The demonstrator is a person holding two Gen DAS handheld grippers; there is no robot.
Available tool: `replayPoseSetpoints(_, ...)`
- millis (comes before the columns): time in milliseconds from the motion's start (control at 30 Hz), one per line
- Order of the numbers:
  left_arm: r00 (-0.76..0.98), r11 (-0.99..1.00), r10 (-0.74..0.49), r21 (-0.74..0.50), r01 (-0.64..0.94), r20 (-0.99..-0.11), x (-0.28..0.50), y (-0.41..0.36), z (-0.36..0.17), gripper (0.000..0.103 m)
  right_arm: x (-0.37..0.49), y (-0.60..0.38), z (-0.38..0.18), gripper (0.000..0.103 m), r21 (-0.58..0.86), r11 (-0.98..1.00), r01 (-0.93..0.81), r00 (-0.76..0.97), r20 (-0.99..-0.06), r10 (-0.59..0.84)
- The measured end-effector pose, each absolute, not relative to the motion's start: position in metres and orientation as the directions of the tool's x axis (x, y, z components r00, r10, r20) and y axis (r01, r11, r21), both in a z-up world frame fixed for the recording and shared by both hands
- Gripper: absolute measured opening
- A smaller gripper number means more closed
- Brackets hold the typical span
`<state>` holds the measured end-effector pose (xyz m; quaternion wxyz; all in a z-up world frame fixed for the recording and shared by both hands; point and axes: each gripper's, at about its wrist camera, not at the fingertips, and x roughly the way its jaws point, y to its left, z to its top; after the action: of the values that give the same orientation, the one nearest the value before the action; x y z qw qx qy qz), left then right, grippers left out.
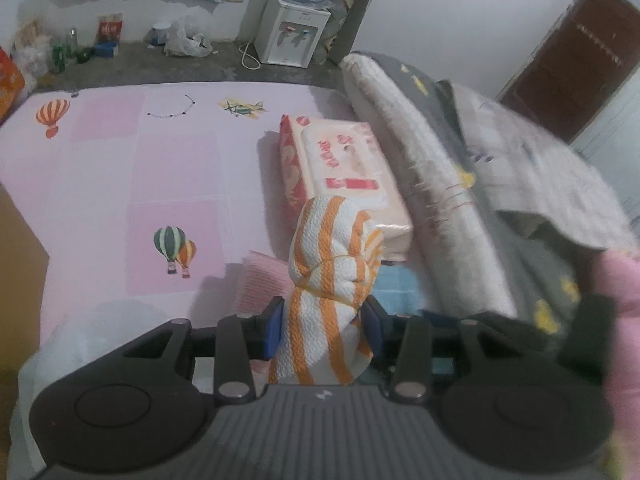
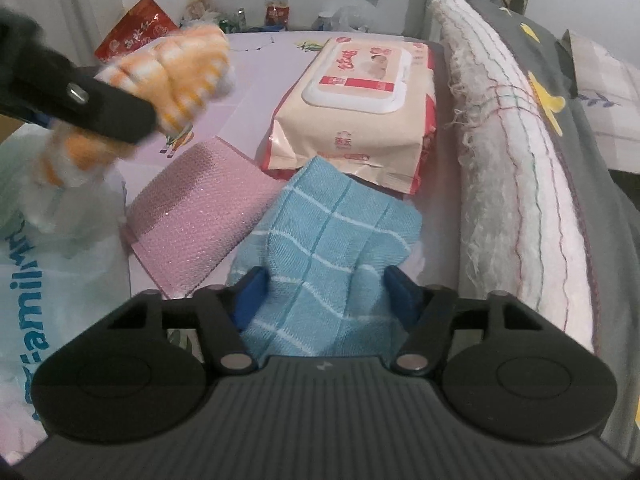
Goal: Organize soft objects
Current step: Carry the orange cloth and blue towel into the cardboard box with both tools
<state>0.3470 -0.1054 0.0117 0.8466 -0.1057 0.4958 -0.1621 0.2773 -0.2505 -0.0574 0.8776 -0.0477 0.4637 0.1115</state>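
Note:
My left gripper (image 1: 323, 326) is shut on an orange-and-white striped towel (image 1: 336, 264), rolled and tied with a band, and holds it above the bed. The same towel (image 2: 176, 76) shows blurred at the upper left of the right wrist view. My right gripper (image 2: 326, 292) is open, its fingers on either side of a blue checked cloth (image 2: 332, 240) that lies on the bed. A pink textured cloth (image 2: 200, 212) lies flat to the left of the blue one.
A pack of wet wipes (image 2: 360, 104) lies behind the cloths on the pink sheet (image 1: 160, 168). A rolled grey-and-white quilt (image 2: 520, 152) runs along the right. A white plastic bag (image 2: 52, 264) sits at the left. A water dispenser (image 1: 292, 32) stands on the floor beyond.

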Motion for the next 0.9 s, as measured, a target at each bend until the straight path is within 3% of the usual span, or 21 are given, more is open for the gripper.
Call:
replayPoseSetpoints(67, 0.474, 0.921, -0.389, -0.351, 0.170, -0.790, 0.340, -0.102, 0.026, 0.042, 0.275, -0.253, -0.057, 0.052, 0.034, 0.973, -0.228, 0.547, -0.822, 0.157)
replayPoseSetpoints(133, 0.493, 0.917, -0.395, -0.359, 0.171, -0.775, 0.330, -0.096, 0.041, 0.042, 0.273, -0.255, -0.057, 0.037, 0.044, 0.977, -0.211, 0.557, -0.815, 0.157)
replayPoseSetpoints(233, 0.515, 0.912, -0.405, -0.373, 0.170, -0.756, 0.315, -0.086, 0.064, 0.042, 0.267, -0.262, -0.055, 0.026, 0.091, 0.983, -0.162, 0.575, -0.800, 0.169)
replayPoseSetpoints(667, 0.695, 0.939, -0.304, -0.329, 0.102, -0.651, 0.230, 0.022, 0.150, 0.042, 0.222, -0.311, -0.014, 0.021, 0.316, 0.948, -0.037, 0.706, -0.663, 0.248)
replayPoseSetpoints(900, 0.752, 0.956, -0.192, -0.294, -0.002, -0.630, 0.190, 0.102, 0.158, 0.042, 0.192, -0.294, 0.035, 0.021, 0.385, 0.916, -0.110, 0.756, -0.566, 0.329)
